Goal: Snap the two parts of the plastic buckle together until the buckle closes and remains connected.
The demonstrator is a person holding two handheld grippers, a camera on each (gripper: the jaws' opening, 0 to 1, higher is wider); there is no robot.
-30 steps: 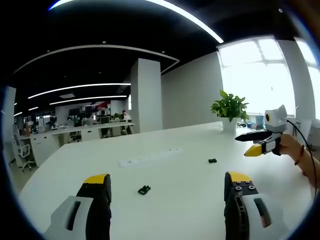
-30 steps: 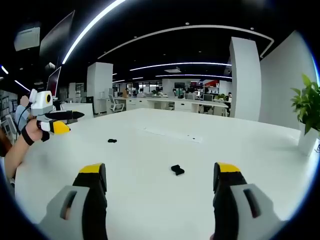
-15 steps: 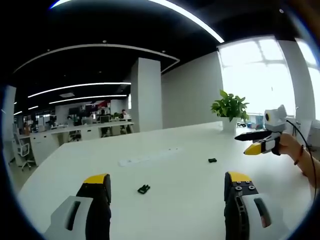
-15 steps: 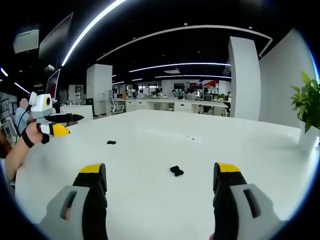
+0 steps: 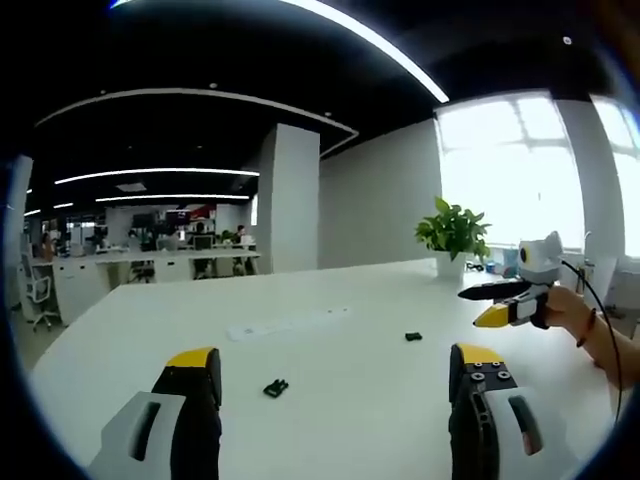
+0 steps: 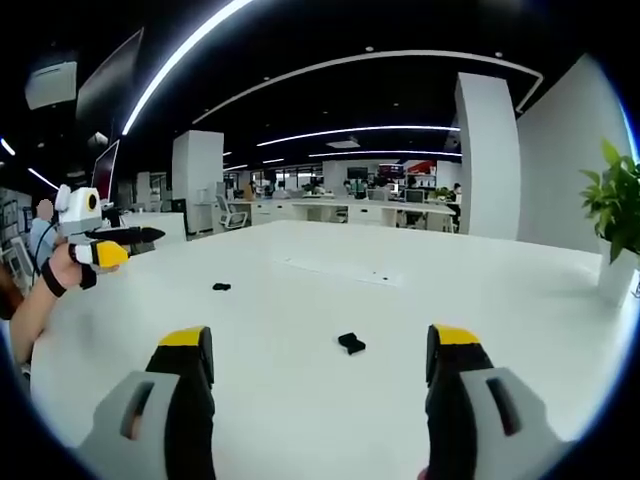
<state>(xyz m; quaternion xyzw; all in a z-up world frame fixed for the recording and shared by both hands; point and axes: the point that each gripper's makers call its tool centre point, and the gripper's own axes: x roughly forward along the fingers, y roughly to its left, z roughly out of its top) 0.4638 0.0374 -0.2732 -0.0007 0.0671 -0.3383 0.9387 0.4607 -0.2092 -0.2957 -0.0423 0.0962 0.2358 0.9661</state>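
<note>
Left claw (image 5: 335, 372): jaws spread wide apart, nothing between them, raised above the white table (image 5: 340, 415). Seen also in the right gripper view at far left (image 6: 120, 245), carried by a hand (image 6: 50, 275), clear of the table top.

Right claw (image 6: 320, 350): jaws likewise spread wide and bare, hovering over the table. Seen also in the left gripper view at far right (image 5: 490, 303), held aloft near the table's edge.

First buckle half (image 5: 276, 387): small, dark, lying loose on the table, ahead of the left claw and nearer its left jaw. Seen also in the right gripper view (image 6: 221, 287) as a small dark piece.

Second buckle half (image 6: 351, 343): dark, lying loose on the table just ahead of the right claw, between its jaws in that view. Seen also in the left gripper view (image 5: 413, 337), farther off.

Two halves well apart, neither touched, not joined.

Potted plant (image 5: 452, 232): at the far table edge, clear of the work.

Step in hand, as judged: approach before pick-up; nothing yet grasped. Next move called for lowering each claw onto its nearer half, closing on the body and leaving the mating ends free, then lining up prongs with socket for pressing home.
</note>
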